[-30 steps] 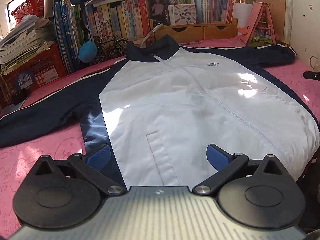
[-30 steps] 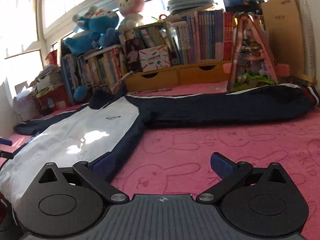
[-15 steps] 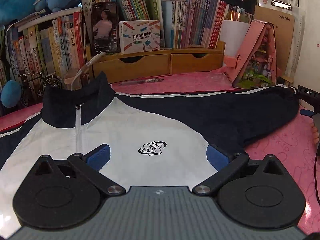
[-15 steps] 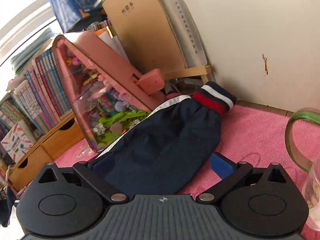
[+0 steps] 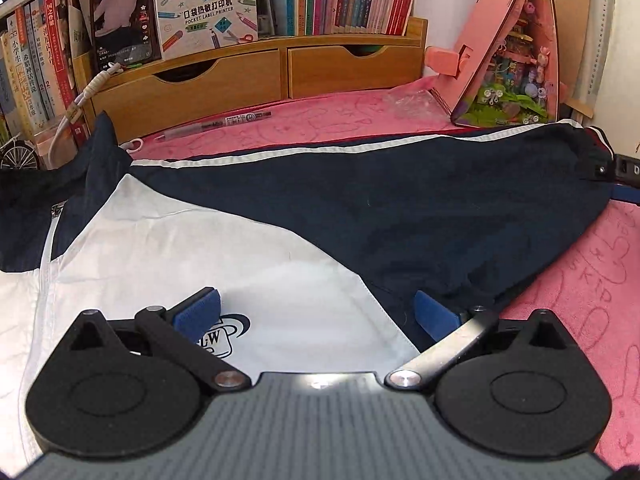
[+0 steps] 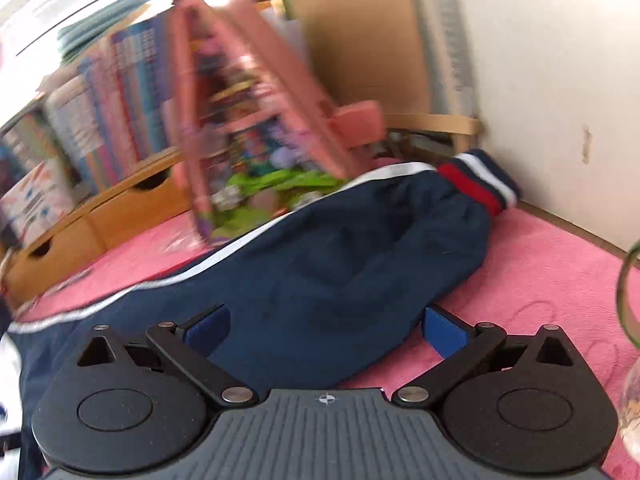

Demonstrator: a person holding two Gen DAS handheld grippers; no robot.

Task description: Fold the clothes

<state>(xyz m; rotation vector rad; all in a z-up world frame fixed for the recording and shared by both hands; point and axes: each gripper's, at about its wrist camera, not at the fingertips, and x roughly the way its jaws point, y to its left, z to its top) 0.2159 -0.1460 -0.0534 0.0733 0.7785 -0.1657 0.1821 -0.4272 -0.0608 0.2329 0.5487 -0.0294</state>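
A navy and white zip jacket (image 5: 208,248) lies spread flat on the pink cloth, its navy sleeve (image 5: 400,208) stretched to the right. My left gripper (image 5: 316,312) hovers open over the chest, by the printed logo (image 5: 224,332) and the shoulder seam. In the right wrist view the same sleeve (image 6: 320,264) runs from lower left to its red, white and navy cuff (image 6: 476,184) near the wall. My right gripper (image 6: 326,326) is open low over the sleeve's middle, nothing between its fingers. The right gripper's edge (image 5: 624,176) shows by the cuff in the left wrist view.
A wooden drawer shelf (image 5: 256,76) with books lines the back. A pink triangular toy house (image 5: 504,56) stands close behind the sleeve. A pen (image 5: 216,124) lies near the collar. A glass rim (image 6: 628,300) sits at the right edge. The white wall (image 6: 540,80) bounds the right.
The left gripper has moved forward and right along the jacket's chest toward the shoulder. The right gripper has swung left from the cuff toward the sleeve's middle, with blur. Both stay open.
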